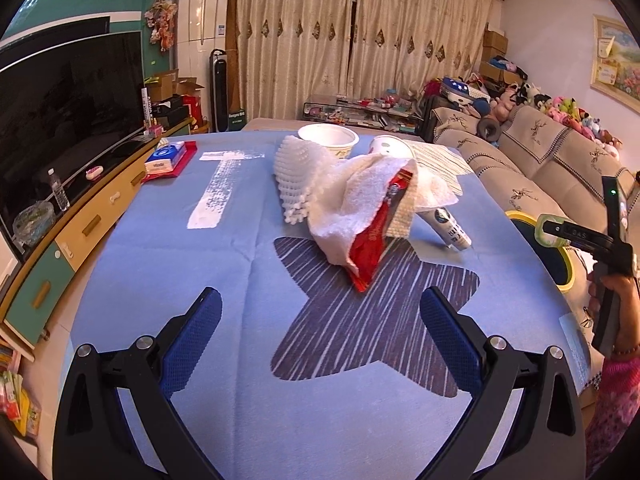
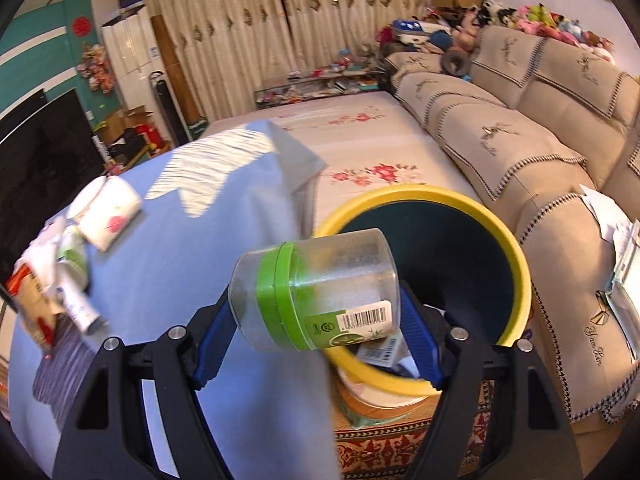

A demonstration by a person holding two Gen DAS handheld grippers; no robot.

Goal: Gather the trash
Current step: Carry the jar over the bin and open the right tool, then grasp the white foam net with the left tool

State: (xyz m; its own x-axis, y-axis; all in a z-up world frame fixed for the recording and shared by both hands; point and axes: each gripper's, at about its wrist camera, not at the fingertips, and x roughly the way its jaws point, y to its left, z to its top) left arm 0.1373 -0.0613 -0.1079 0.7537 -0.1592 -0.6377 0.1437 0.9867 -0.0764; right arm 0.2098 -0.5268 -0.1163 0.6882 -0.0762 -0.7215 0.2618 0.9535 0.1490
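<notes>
Right gripper (image 2: 316,312) clamped on clear jar (image 2: 316,292), just short of yellow-rimmed bin (image 2: 516,248); left gripper (image 1: 320,320) wide, empty. Best released only once squarely above bin's mouth.

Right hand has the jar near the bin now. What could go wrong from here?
1. The jar lies sideways between the right gripper fingers, partly short of the yellow-rimmed bin; released early, it may hit the rim or drop to the floor.
2. The left gripper is open and empty; the white towel covers the red wrapper, so grabbing one may drag the other.
</notes>
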